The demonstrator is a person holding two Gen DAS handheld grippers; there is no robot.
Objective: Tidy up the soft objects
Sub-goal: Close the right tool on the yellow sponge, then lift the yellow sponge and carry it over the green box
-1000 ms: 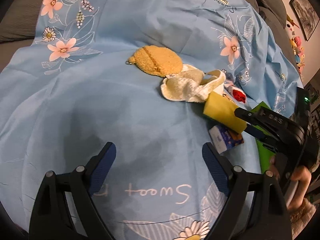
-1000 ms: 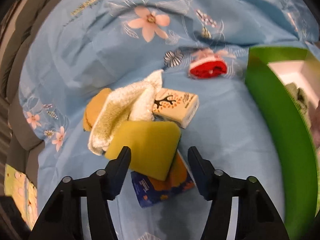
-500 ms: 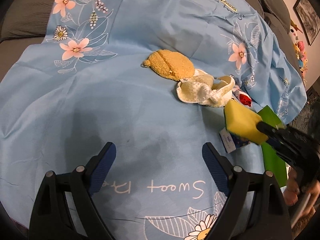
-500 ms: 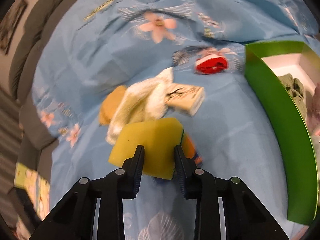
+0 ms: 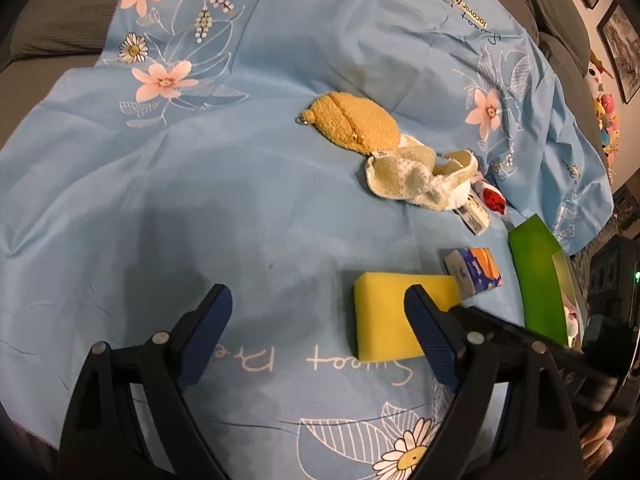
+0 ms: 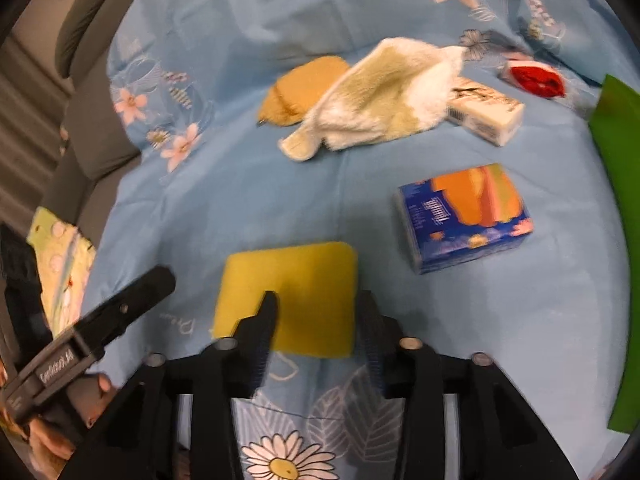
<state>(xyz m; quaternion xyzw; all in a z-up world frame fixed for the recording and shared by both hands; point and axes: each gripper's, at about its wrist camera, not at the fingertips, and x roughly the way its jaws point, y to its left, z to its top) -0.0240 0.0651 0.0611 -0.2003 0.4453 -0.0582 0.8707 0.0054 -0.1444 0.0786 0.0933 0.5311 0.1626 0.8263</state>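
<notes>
Blue sheet (image 5: 240, 200): smooth thin cloth. Yellow sponge (image 6: 296, 296): soft, matt foam. Towel (image 6: 384, 96): fluffy cloth. Orange pouch (image 5: 356, 124): fuzzy. Tissue pack (image 6: 464, 220): shiny plastic wrap. Green box (image 5: 536, 276): smooth.

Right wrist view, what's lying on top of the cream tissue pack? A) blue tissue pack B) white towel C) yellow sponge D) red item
B: the white towel drapes over one end of the cream tissue pack, while the yellow sponge lies apart, nearer the camera.
</notes>
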